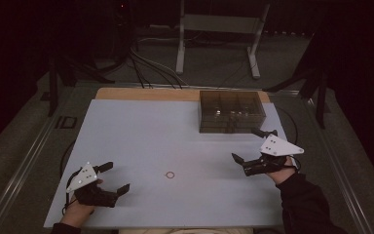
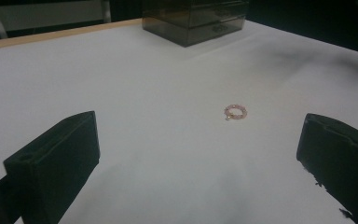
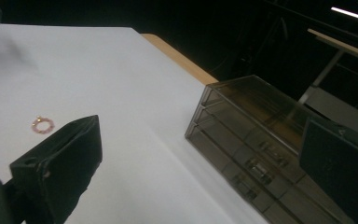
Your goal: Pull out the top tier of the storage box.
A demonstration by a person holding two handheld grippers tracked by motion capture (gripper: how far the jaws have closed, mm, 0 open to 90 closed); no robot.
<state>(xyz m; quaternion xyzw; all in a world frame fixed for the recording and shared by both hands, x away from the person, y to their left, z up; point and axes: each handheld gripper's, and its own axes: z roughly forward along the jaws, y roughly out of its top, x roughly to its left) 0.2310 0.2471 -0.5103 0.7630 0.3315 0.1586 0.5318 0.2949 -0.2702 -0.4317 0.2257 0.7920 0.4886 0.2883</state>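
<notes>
A small pink beaded ring [image 1: 169, 174] lies flat on the white table top [image 1: 141, 136], near the front middle. My left gripper [image 1: 116, 177] rests at the front left, open and empty, jaws pointing right toward the ring. In the left gripper view the ring [image 2: 236, 111] lies ahead of the gripper [image 2: 200, 130], nearer the right jaw. My right gripper [image 1: 251, 145] sits at the right, open and empty, just in front of a smoky transparent drawer box [image 1: 231, 111]. The right gripper view has the drawer box [image 3: 256, 140] close ahead, drawers shut, and the ring [image 3: 43, 124] far to the left.
A wooden strip [image 1: 146, 94] runs along the table's far edge beside the drawer box. Beyond the table are a metal stand [image 1: 219, 29] and cables [image 1: 146, 68] on the floor. The surroundings are dark.
</notes>
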